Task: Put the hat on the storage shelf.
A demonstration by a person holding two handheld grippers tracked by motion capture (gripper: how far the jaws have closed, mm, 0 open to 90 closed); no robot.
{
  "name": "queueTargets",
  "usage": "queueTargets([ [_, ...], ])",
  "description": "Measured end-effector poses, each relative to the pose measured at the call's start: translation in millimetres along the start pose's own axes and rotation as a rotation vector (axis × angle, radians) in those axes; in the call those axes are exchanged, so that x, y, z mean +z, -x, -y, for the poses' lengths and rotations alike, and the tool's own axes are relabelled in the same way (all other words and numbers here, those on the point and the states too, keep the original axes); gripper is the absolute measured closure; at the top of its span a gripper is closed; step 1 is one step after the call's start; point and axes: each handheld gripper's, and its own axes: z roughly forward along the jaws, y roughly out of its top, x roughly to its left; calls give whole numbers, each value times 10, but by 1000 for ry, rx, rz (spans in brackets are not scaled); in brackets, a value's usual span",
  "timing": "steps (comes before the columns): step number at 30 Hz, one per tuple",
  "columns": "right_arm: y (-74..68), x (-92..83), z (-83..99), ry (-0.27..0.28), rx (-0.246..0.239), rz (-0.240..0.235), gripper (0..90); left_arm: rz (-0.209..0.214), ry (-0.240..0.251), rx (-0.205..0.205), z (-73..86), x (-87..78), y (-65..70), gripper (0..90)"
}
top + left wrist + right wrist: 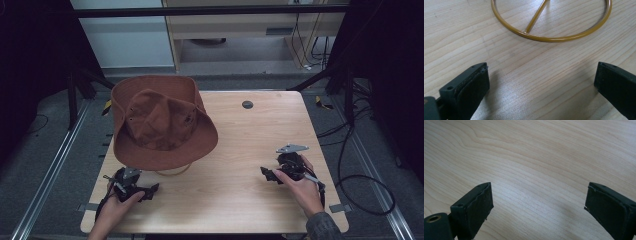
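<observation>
My left gripper (150, 191) and right gripper (267, 175) rest low over the wooden table (250, 200), jaws spread and empty, with the brown hat (160, 125) untouched on its gold wire stand (549, 37) just ahead of the left one; I judge nothing begun.

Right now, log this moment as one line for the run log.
left gripper: open, empty, facing gold ring base | right gripper: open, empty | brown hat: on stand, table's far left, untouched

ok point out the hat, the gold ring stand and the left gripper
hat (160, 120), high view, on the crown
gold ring stand (549, 38), left gripper view, on the near rim
left gripper (152, 190), high view, between its jaws
</observation>
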Motion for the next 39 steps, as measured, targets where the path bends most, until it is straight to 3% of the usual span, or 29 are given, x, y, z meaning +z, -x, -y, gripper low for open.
queueTargets([
  [9, 50, 92, 128, 23, 54, 36, 87, 0, 0, 0, 0, 0, 0, 0],
  [21, 67, 165, 194, 21, 77, 62, 83, 0, 0, 0, 0, 0, 0, 0],
  [28, 46, 202, 224, 33, 70, 82, 71, 0, 0, 1, 0, 0, -1, 0],
  [30, 25, 218, 242, 40, 47, 101, 59, 0, 0, 1, 0, 0, 0, 0],
  [39, 18, 218, 251, 40, 39, 100, 52, -2, 0, 2, -1, 1, -1, 0],
])
